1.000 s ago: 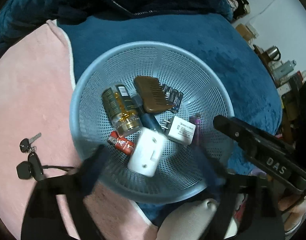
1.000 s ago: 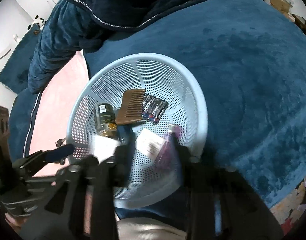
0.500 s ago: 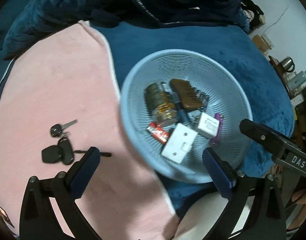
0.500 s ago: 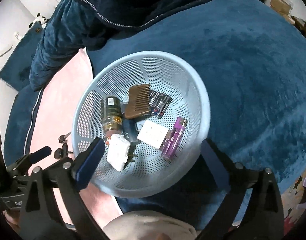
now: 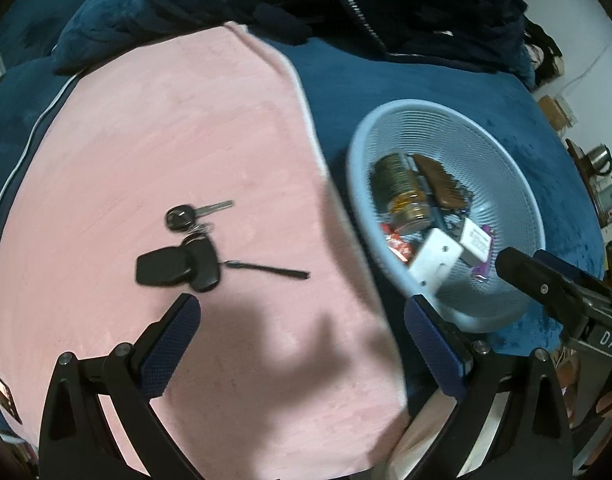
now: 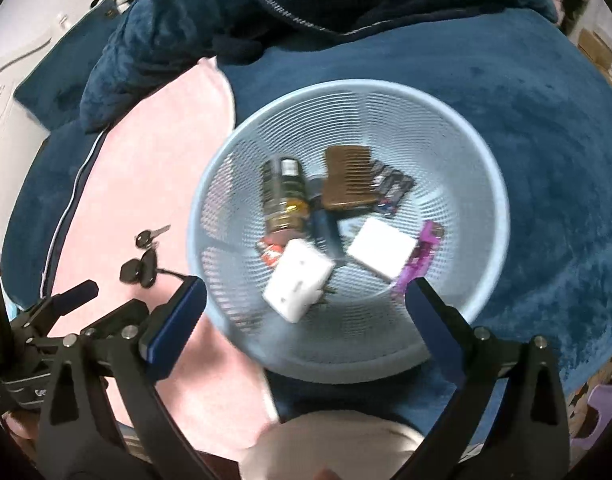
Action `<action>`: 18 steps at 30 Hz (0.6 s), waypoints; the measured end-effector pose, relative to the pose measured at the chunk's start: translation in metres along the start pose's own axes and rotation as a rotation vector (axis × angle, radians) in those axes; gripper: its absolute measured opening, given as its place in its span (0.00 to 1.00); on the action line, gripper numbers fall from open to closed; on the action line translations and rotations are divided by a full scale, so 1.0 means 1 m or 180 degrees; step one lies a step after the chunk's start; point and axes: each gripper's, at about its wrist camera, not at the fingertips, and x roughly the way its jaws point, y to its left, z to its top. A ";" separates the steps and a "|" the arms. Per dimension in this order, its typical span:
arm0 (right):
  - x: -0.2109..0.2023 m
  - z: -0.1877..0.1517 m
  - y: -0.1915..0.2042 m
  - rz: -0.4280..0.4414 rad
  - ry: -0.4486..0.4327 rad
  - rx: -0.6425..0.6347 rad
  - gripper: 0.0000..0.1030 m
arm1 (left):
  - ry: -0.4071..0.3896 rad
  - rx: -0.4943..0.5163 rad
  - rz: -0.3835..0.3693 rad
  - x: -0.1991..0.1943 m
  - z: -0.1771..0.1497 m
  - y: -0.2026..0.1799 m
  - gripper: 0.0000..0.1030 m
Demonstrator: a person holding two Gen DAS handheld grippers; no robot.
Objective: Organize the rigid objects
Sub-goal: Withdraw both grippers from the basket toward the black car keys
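Plush bedding carried everything: a soft pink blanket laid over deep blue velour. Nearest, the left gripper hung spread and empty above the pink, just short of the keys, a hard black fob with thin metal blades. A low, square descent should straddle the fob, not the loose ring. Farther right, the perforated pale-blue basket held the comb, bottle and plugs; the right gripper gaped over it.
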 end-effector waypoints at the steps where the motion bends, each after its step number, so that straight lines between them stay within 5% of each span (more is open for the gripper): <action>1: 0.002 -0.001 0.004 0.0001 0.0009 -0.0025 0.97 | 0.0000 -0.0029 0.0007 0.000 -0.002 0.005 0.99; 18: 0.041 -0.005 0.090 0.0126 0.0170 -0.0543 0.98 | 0.0100 -0.0643 0.0155 0.021 -0.030 0.118 0.99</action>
